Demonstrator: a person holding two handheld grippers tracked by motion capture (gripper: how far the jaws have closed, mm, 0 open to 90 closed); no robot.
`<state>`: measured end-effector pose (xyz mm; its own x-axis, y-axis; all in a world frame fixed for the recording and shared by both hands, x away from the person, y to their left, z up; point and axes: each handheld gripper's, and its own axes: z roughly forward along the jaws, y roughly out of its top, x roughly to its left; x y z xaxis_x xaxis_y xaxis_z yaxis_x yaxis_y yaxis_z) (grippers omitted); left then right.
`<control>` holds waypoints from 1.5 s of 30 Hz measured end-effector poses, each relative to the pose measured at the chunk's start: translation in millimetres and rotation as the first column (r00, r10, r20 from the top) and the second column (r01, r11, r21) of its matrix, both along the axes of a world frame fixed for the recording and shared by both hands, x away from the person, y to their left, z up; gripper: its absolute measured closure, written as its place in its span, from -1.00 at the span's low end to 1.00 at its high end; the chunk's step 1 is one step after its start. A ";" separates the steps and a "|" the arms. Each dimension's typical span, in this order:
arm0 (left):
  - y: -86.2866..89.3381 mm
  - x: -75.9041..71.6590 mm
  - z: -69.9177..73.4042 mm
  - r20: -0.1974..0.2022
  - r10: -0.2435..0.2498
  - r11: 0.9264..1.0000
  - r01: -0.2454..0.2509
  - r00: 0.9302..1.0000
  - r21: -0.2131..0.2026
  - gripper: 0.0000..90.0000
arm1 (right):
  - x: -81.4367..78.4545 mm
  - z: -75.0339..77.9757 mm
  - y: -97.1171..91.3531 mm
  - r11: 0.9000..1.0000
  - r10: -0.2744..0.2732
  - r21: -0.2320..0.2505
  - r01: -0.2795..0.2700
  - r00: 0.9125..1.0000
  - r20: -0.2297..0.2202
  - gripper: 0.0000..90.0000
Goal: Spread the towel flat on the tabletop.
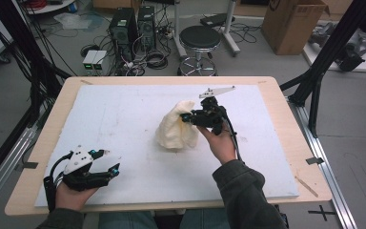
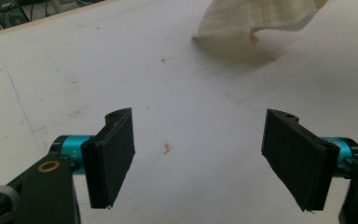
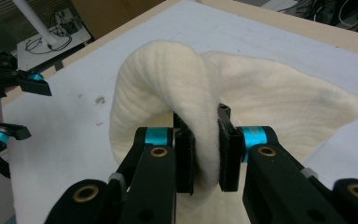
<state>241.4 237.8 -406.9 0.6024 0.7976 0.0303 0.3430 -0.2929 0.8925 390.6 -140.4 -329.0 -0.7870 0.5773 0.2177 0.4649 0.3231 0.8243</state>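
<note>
R hand-held gripper (image 3: 204, 154) pinching fold of cream cloth (image 1: 175, 128), lifted partly off white mat (image 1: 124, 119) mid-table. L hand-held gripper (image 2: 198, 158) jaws spread wide, nothing between, near front-left corner

Bare white board (image 1: 124, 119) between left gripper (image 1: 108, 161) and cream cloth (image 1: 174, 131): open passage. Cloth bunched mid-board, pinched in right gripper (image 1: 187, 117), sole obstacle.
</note>
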 end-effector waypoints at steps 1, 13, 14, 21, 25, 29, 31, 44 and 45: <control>0.0 0.0 0.0 0.000 0.000 1.000 0.000 1.000 0.000 -0.43 | -1.3 0.1 4.2 1.000 -0.001 -0.009 0.001 1.000 0.007 0.79; -1.7 0.3 0.3 0.003 -0.009 1.000 0.009 1.000 -0.003 -0.43 | 12.3 -39.8 50.7 0.999 0.019 -0.036 -0.022 0.995 -0.097 0.78; -2.0 0.3 0.2 0.002 -0.008 1.000 0.008 1.000 -0.006 -0.43 | 14.4 -45.2 54.9 0.998 0.014 -0.056 -0.020 0.995 -0.100 0.78; -2.8 1.6 0.1 0.001 -0.014 1.000 0.014 1.000 -0.010 -0.42 | 28.8 -72.2 68.5 0.981 -0.007 -0.191 -0.014 0.994 -0.112 0.75; -3.7 2.0 0.8 0.004 -0.017 1.000 0.017 1.000 -0.012 -0.43 | 40.4 -84.3 64.6 0.978 -0.021 -0.207 -0.008 0.991 -0.134 0.64; -6.0 2.9 1.0 0.004 -0.021 1.000 0.021 1.000 -0.018 -0.43 | 38.9 -80.0 62.1 0.983 0.004 -0.179 -0.025 0.993 -0.118 0.39; -7.8 3.1 1.7 0.003 -0.029 0.999 0.029 1.000 -0.018 -0.42 | 37.0 -77.5 60.9 0.984 0.012 -0.176 -0.030 0.995 -0.100 0.35; -32.2 6.0 10.3 0.010 -0.082 0.996 0.082 0.997 -0.046 -0.27 | 9.3 -49.9 16.1 0.994 0.077 -0.071 -0.078 0.997 -0.017 0.06; -34.8 6.5 10.5 0.011 -0.091 0.995 0.091 0.996 -0.042 -0.22 | 2.7 -46.7 8.8 0.994 0.078 -0.074 -0.076 0.997 0.016 0.10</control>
